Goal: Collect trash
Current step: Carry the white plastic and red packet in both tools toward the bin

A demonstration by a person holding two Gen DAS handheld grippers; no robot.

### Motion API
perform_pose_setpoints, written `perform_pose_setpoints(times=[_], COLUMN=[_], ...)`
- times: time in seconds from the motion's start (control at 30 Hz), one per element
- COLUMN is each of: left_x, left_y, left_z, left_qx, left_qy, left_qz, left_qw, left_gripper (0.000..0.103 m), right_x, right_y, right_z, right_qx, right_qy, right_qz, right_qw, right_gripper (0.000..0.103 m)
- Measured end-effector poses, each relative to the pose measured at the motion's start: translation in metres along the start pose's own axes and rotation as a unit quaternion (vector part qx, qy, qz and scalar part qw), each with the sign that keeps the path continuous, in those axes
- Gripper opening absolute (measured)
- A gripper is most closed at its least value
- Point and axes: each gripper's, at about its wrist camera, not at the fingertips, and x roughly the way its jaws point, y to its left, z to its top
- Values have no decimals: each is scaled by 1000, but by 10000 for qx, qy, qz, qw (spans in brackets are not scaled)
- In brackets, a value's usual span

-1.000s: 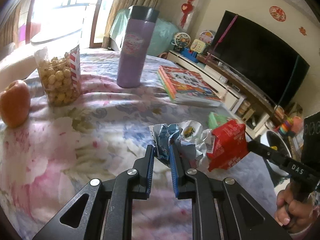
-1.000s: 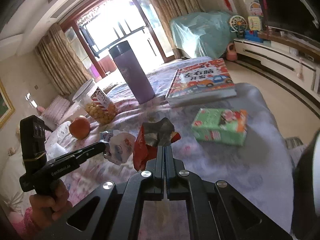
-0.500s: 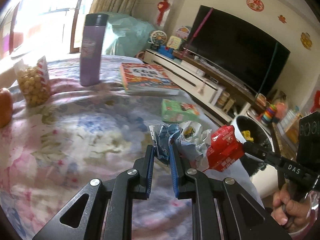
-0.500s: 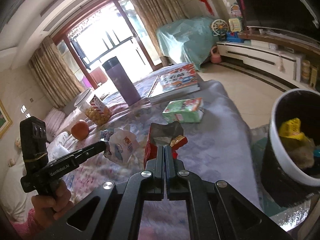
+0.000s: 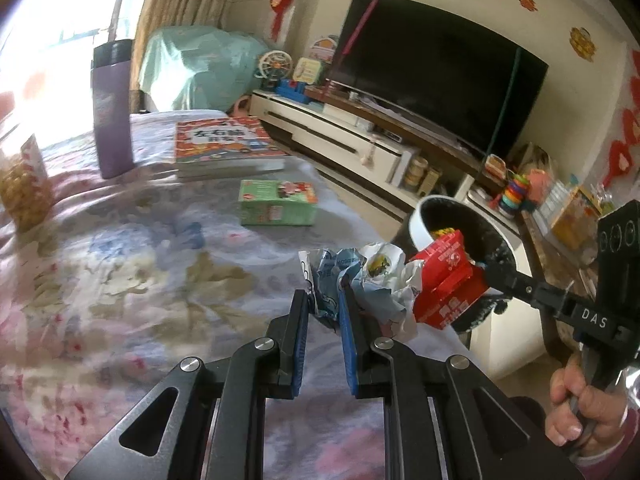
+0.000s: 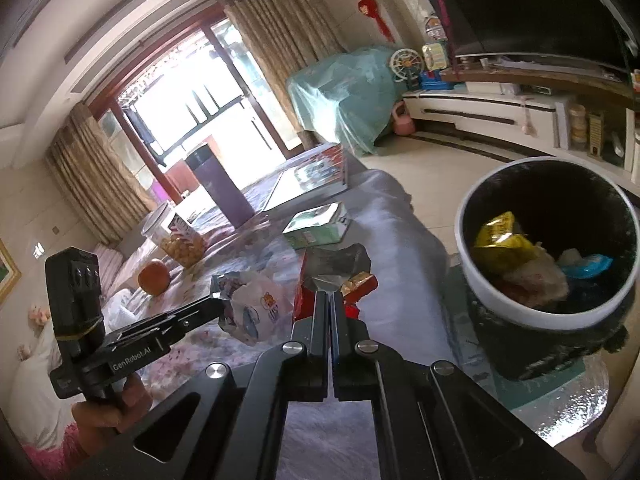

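Snack jar (image 5: 22, 184) cut off at left edge, blurred. Bin (image 5: 460, 248) partly hidden behind red packet (image 5: 444, 280). Far book (image 6: 320, 172) blurred, title unreadable. Bin's (image 6: 548, 240) btm contents too dark.

A floral-clothed tabletop (image 5: 120, 264) carries a purple flask (image 5: 112, 108), stacked books (image 5: 228, 148), a green box (image 5: 278, 203) — plus a snack jar (image 6: 178, 236) and an orange (image 6: 154, 277).

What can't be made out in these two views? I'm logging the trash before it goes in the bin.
- Red wrapper: right view, the right gripper covers most of it; print unreadable.
- White wrapper: left view, crumpled behind the left gripper; label illegible.
- Bin: right view, lower contents lost in the dark interior.
- Jar: left view, cut off by the edge and blurred.
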Motion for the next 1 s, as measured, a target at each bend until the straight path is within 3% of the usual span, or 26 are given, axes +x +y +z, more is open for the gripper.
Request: perform_pose_setpoints(times=[1.0], left_x=[31], left_y=[-75], left_z=[22], left_qx=[547], left_qy=[67], left_qz=[-293], left_qw=[9980], left_gripper=[14], right_x=[-74], right_y=[-62], right_z=[19], right_qx=[291], right_qy=[-665], right_qz=[-417], right_qw=[9965], right_gripper=[0])
